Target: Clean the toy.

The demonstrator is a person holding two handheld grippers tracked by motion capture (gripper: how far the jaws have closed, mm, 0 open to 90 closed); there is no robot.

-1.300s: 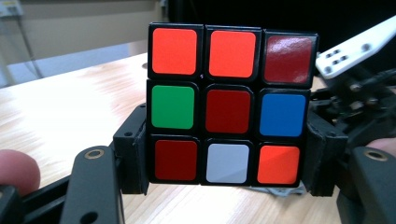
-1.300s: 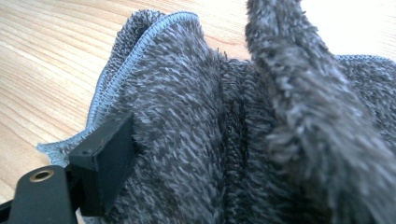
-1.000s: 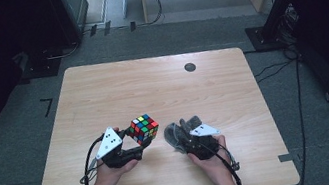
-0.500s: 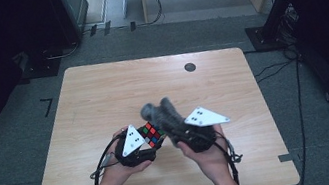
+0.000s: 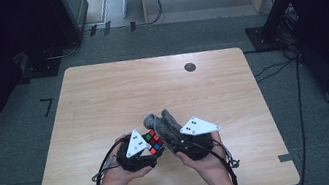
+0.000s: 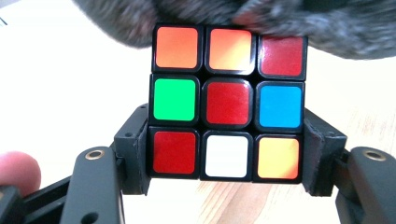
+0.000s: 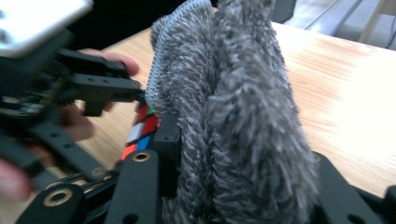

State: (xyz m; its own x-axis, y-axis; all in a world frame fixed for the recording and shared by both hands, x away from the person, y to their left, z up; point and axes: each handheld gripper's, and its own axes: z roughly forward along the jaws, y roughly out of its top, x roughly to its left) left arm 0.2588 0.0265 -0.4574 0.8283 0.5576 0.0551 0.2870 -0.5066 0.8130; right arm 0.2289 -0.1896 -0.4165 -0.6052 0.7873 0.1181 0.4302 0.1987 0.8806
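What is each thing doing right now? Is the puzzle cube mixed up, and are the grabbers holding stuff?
Colourful square puzzle cube: scrambled, clamped between the left jaws, off the table.
Fuzzy grey cloth: bunched, between the right jaws, touching the cube's top.
Left gripper: shut on the cube.
Right gripper: grips the cloth; jaws have just been opening.
Light wooden table: flat.
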